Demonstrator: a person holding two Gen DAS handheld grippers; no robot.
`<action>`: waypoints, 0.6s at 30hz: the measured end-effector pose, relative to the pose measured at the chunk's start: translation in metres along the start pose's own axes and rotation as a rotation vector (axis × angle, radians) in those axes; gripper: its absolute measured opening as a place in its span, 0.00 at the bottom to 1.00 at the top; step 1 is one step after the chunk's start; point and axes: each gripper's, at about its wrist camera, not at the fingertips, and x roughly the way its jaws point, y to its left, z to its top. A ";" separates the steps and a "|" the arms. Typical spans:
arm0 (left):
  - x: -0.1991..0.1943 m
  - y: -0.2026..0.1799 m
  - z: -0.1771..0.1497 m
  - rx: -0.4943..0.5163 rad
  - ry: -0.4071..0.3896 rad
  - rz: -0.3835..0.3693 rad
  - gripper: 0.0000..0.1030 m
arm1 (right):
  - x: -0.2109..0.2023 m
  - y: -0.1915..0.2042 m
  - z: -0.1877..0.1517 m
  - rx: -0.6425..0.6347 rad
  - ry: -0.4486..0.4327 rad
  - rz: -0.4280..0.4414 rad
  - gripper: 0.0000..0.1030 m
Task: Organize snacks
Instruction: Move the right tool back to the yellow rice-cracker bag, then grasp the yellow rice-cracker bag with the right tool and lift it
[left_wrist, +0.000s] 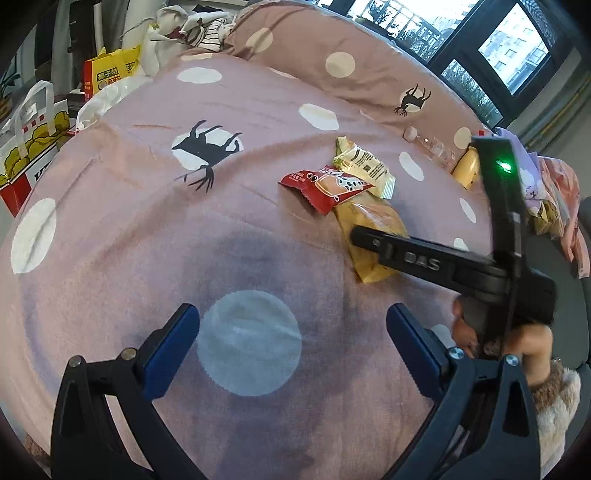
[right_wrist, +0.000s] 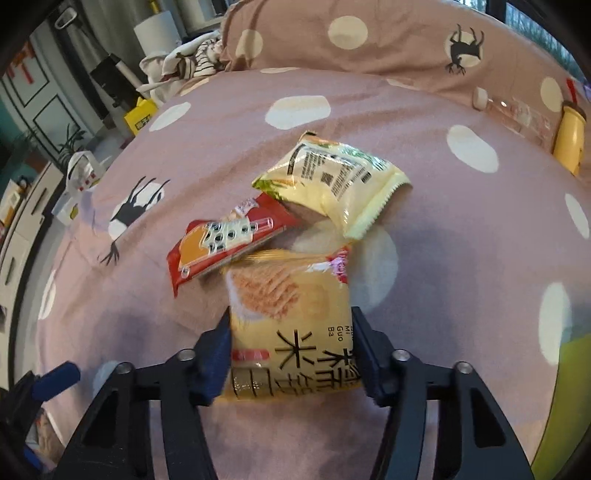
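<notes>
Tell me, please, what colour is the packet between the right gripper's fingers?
Orange-yellow packet, clearest in the right wrist view.

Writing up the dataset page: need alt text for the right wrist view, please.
The right gripper has its two fingers on either side of a yellow snack bag on a pink spotted bedspread. Just beyond lie a red snack packet and a pale yellow packet.
</notes>
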 end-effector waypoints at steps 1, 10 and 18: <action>0.001 0.000 0.000 -0.001 0.002 0.003 0.98 | -0.004 -0.003 -0.005 0.030 0.010 0.015 0.56; 0.003 0.005 0.000 -0.031 0.009 0.049 0.96 | -0.043 -0.023 -0.067 0.184 0.071 0.038 0.56; 0.010 -0.007 -0.010 -0.002 0.031 0.027 0.94 | -0.051 -0.029 -0.090 0.220 0.029 0.009 0.61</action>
